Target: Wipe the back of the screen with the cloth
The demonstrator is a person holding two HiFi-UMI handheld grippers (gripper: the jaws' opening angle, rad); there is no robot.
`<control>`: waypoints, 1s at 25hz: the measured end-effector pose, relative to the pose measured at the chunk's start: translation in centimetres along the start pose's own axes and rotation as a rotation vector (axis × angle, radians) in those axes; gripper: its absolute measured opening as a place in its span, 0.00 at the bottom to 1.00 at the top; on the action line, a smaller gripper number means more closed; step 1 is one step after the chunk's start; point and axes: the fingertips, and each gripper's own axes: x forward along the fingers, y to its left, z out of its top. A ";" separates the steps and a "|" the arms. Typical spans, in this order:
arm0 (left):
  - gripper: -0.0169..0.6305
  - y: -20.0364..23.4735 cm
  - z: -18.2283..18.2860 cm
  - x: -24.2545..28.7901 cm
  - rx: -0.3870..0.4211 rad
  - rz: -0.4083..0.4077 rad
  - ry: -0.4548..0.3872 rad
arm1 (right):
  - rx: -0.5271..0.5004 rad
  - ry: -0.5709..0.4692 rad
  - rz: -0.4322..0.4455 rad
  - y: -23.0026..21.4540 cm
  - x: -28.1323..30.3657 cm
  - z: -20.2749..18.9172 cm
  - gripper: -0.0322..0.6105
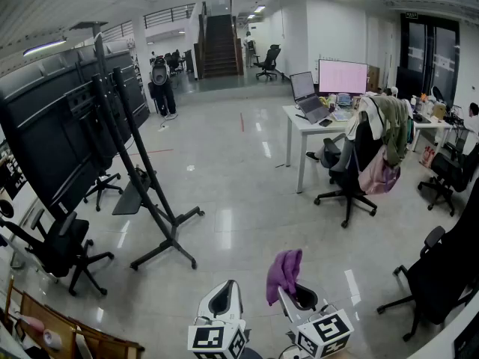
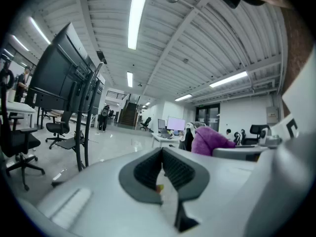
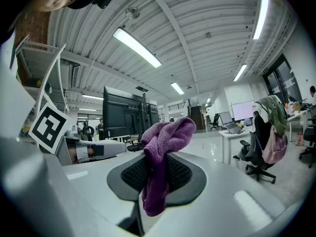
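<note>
1. The right tongs point(image 3: 155, 174) are gripping the purple cloth point(image 3: 165, 142), which is bunching above the jaws; the left tongs point(image 2: 162, 169) are sitting closed and empty.
2. The screen point(image 1: 67, 126) is standing far left, well apart from the cloth; leading with a flat fold should wipe best.
3. The stand point(image 1: 161, 230) and a chair point(image 1: 60, 249) are crowding the left; approaching across the middle floor looks easiest.

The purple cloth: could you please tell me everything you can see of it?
The cloth is purple, soft and fuzzy like microfibre. The right gripper is shut on its middle: a rumpled lump bulges past the jaws, a tail hangs behind. It is held in the air, apart from the screen.
</note>
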 end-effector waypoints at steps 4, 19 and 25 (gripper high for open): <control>0.04 0.4 -0.6 1.6 0.004 0.006 0.011 | 0.011 0.007 -0.018 -1.6 1.4 -0.4 0.15; 0.04 8.1 1.0 20.1 -0.015 0.060 0.030 | -0.004 0.080 -0.050 -12.7 17.1 0.3 0.15; 0.04 13.8 5.2 30.1 0.005 0.072 0.010 | -0.080 0.048 -0.015 -17.3 28.6 5.0 0.15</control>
